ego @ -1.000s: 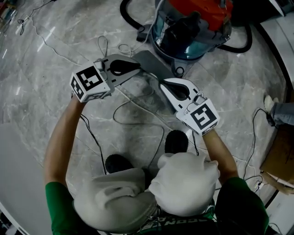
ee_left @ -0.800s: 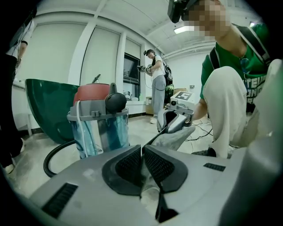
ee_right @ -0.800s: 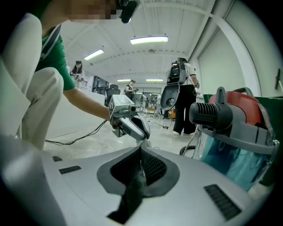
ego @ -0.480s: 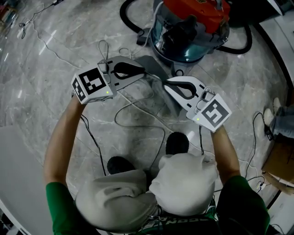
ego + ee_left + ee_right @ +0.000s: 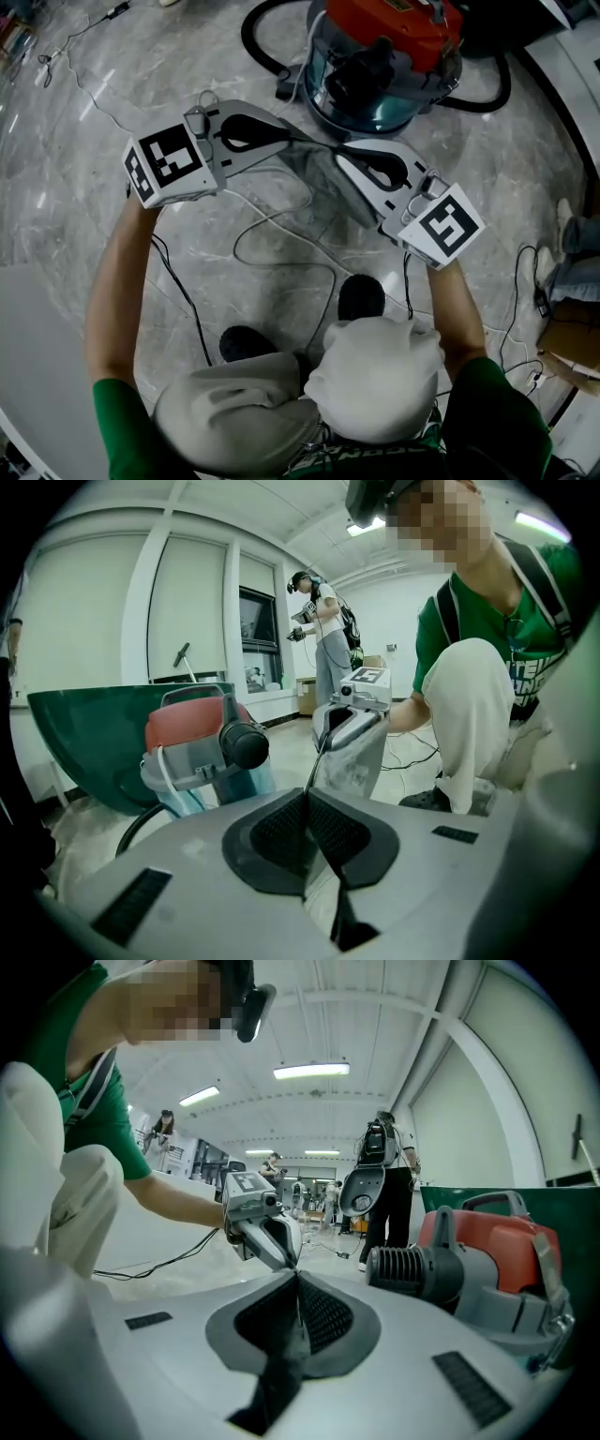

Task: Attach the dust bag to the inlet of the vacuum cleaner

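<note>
A grey dust bag (image 5: 323,178) hangs stretched between my two grippers, off the marble floor. My left gripper (image 5: 296,142) is shut on its left edge, and the thin fabric edge (image 5: 323,747) runs out of the closed pads. My right gripper (image 5: 338,161) is shut on the opposite edge, with dark fabric (image 5: 281,1372) pinched between its pads. The vacuum cleaner (image 5: 384,56), red lid over a teal drum, stands just beyond the bag. Its black ribbed inlet (image 5: 405,1271) sticks out toward me, to the right of the right gripper's jaws, and the inlet (image 5: 246,745) shows left of the bag.
A black hose (image 5: 255,37) loops behind the vacuum. Thin cables (image 5: 281,239) trail over the floor under the bag. My shoes (image 5: 361,292) are below them. A cardboard box (image 5: 574,328) sits at the right edge. Other people stand far off.
Both grippers have risen with the bag held between them and now sit nearer the vacuum in the head view. The left gripper has rolled a little.
</note>
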Motion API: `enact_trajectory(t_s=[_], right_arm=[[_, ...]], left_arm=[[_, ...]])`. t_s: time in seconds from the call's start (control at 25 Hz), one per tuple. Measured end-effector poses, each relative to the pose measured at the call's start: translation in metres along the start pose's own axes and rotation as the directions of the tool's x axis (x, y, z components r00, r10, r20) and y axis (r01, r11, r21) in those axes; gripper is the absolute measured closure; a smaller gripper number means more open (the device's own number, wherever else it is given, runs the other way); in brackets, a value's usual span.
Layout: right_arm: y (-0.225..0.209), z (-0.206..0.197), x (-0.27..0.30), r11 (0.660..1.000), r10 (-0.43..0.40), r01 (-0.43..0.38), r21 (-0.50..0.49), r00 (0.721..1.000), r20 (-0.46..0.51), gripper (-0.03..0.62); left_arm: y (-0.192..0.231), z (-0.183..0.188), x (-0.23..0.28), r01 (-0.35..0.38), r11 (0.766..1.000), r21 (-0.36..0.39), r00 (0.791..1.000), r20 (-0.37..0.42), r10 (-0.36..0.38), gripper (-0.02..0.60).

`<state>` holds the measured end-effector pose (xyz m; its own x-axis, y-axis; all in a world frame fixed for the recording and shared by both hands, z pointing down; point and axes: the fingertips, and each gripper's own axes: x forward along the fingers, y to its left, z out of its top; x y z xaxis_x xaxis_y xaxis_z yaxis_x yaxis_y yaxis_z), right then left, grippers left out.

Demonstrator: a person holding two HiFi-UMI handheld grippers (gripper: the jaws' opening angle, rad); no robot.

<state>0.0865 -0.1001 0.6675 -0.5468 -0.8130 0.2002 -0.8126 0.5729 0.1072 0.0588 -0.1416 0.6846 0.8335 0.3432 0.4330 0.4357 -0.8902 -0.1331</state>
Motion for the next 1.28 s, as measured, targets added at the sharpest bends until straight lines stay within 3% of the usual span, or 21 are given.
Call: enact_trajectory(t_s=[0.24, 0.56, 0.92, 1.28], right_arm=[[-0.018, 0.015, 0.0, 0.998, -0.065, 0.065, -0.017, 0.998, 0.011, 0.577], [-0.035, 0.036, -0.002, 0.989, -0.147, 0.146, 0.016, 0.988, 0.047, 0.577], [-0.062, 0.037, -0.002, 0.95, -0.3, 0.294, 0.104, 0.953, 0.046, 0.577], [-0.081, 0.031, -0.002, 0.924, -0.364, 0.356, 0.14, 0.931, 0.036, 0.577]], left_arm=[[0.014, 0.015, -0.004, 0.019, 0.998, 0.051, 0.999, -0.052, -0.016, 0.571], [0.037, 0.038, -0.01, -0.002, 0.999, 0.037, 1.0, -0.023, 0.003, 0.571], [0.073, 0.057, -0.002, -0.135, 0.987, 0.09, 0.984, -0.107, 0.144, 0.565], [0.093, 0.055, 0.014, -0.23, 0.968, 0.102, 0.96, -0.137, 0.243, 0.56]])
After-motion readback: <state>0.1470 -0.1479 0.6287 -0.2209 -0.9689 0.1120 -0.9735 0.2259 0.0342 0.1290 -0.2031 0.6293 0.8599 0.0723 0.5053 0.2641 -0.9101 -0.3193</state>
